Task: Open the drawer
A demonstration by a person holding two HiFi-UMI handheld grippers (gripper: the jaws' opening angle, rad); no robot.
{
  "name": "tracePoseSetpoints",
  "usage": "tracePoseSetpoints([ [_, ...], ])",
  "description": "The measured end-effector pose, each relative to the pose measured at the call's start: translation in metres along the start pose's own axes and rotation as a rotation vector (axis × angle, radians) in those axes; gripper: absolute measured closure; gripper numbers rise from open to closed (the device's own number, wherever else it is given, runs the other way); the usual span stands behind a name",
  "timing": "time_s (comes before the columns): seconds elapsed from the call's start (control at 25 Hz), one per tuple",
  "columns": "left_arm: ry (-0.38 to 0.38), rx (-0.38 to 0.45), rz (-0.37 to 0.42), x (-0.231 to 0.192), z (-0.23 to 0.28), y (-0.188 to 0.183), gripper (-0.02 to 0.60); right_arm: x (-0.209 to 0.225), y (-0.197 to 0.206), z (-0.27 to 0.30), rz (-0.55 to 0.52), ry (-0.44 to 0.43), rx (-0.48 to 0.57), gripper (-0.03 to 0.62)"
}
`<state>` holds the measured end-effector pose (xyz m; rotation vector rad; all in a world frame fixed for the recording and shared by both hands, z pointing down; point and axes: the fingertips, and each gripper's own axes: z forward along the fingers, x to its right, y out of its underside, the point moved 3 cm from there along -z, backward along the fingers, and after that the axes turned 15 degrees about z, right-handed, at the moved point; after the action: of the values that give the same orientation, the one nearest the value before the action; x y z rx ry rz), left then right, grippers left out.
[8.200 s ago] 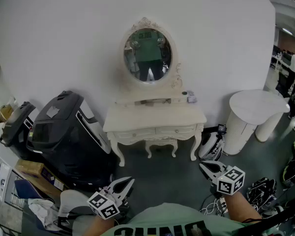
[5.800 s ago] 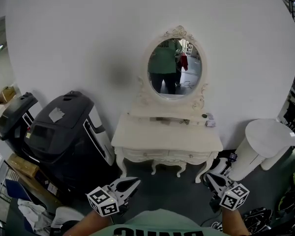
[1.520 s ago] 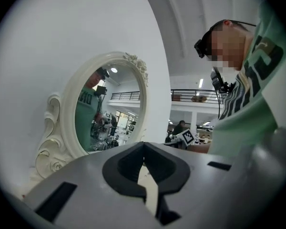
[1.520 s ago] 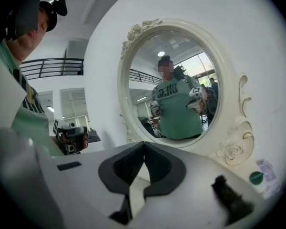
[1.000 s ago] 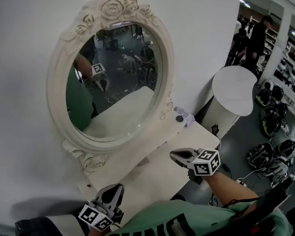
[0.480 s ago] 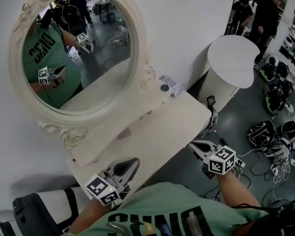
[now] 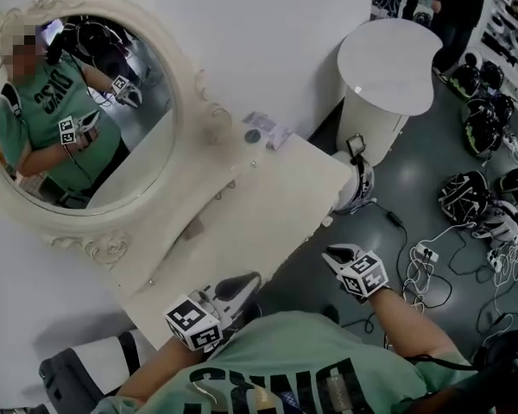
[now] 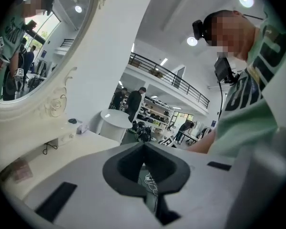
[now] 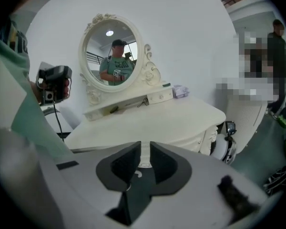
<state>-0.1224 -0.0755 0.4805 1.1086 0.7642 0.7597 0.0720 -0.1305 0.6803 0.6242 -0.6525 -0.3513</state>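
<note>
White wall [image 7: 268,33] fills the back of the scene, and a cream dressing table [image 7: 268,210] is set against it. Its surface is bare and is seen from steeply above. An oval mirror [image 7: 78,119] in a carved cream frame is mounted over a low shelf [image 7: 203,218] at the back of the surface, and a person in a green shirt is reflected in it. A round white pedestal table [image 7: 387,54] is placed just beside the dressing table's far end. Dark helmets [image 7: 463,198] and loose cables [image 7: 425,266] are spread over the grey floor. The drawer belongs to the table's front, below the overhanging top; it is hidden from the head view.

The left hand-held gripper [image 7: 244,280] is held over the near edge of the surface, its jaws pressed together on nothing. The right hand-held gripper [image 7: 332,254] is held below the front edge, aimed at the table's front. Its jaws have just been opening and are parted by a narrow gap. A pale sliver of that front is seen through the gap; whether it is touched cannot be told.

A small dark round object [image 7: 253,135] and a pale packet [image 7: 269,128] are seen on the shelf's far end.
</note>
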Motion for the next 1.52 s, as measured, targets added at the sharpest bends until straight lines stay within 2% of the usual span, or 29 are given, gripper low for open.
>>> tracePoseSetpoints([
  [0.08, 0.015, -0.034, 0.016, -0.008, 0.005, 0.007, 0.572, 0.01, 0.007, 0.021, -0.037, 0.039, -0.027, 0.484],
  [0.24, 0.032, -0.088, 0.013, -0.021, 0.008, 0.023, 0.572, 0.022, 0.023, 0.061, -0.187, 0.105, -0.107, 0.452],
  [0.32, 0.032, -0.109, 0.001, -0.026, 0.006, 0.033, 0.572, 0.027, 0.032, 0.079, -0.223, 0.13, -0.143, 0.444],
  [0.64, -0.001, -0.161, -0.043, -0.038, -0.005, 0.061, 0.572, 0.067, 0.058, 0.132, -0.116, 0.21, -0.267, 0.408],
  [1.0, -0.019, -0.185, -0.085, -0.035, -0.021, 0.086, 0.572, 0.071, 0.06, 0.169, -0.162, 0.224, -0.309, 0.387],
  [1.32, -0.055, -0.2, -0.106, -0.04, -0.039, 0.098, 0.572, 0.084, 0.061, 0.191, -0.166, 0.309, -0.344, 0.388],
  [1.52, -0.066, -0.208, -0.116, -0.038, -0.046, 0.102, 0.572, 0.087, 0.065, 0.199, -0.195, 0.363, -0.4, 0.444],
])
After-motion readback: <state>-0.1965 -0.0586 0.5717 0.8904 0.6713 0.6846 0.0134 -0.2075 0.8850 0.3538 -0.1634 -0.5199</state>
